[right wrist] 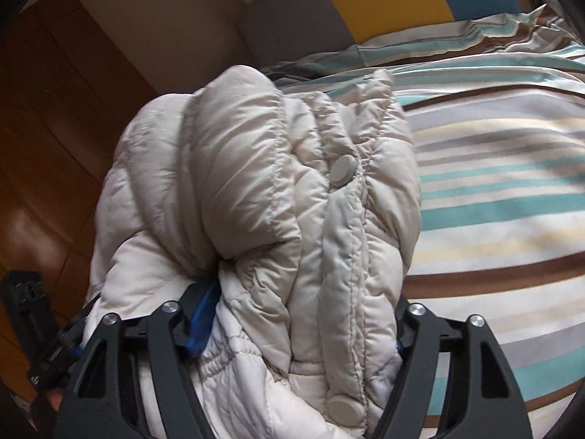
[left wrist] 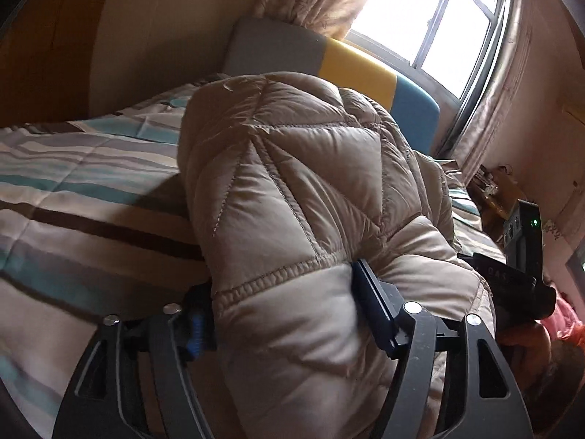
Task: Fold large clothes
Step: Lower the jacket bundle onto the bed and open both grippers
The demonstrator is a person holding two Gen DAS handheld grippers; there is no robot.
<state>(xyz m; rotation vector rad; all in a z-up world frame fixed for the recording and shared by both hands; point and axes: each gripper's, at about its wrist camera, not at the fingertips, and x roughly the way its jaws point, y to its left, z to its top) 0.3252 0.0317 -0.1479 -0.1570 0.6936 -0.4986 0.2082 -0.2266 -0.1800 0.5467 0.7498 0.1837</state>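
a: where is the quilted coat (left wrist: 292, 190) seen?

b: it is bunched up over the striped bedcover (left wrist: 73, 168), and a thick fold of it is caught in each claw. in the left wrist view the beige padding fills the middle of the picture, with diamond stitching and a hemmed edge close to the lens.

a: how is the left claw (left wrist: 281, 314) set?

b: it is clamped on the quilted coat. a puffy fold is pressed between the two fingers; the right-hand pad (left wrist: 369, 303) is dug into the fabric, while the blue-tipped left one is half hidden behind the bulge. the jaws are held wide by the bulk.

a: and the right claw (right wrist: 307, 314)?

b: it is likewise closed on the quilted coat (right wrist: 263, 183). a bundle of front placket is packed between its fingers, and two round snap buttons are seen, one snap button (right wrist: 343, 170) higher up and another low near the lens. elastic gathers are visible beside the blue pad (right wrist: 203, 311).

a: what is seen around it?

b: a headboard (right wrist: 384, 0) in grey, yellow and blue panels is seen behind the bed. a bright window (left wrist: 420, 18) with patterned curtains is shown in the left view, and wooden flooring (right wrist: 44, 139) is shown left of the bed in the right view. the other handheld device (left wrist: 512, 274) is partly visible at the right edge of the left view.
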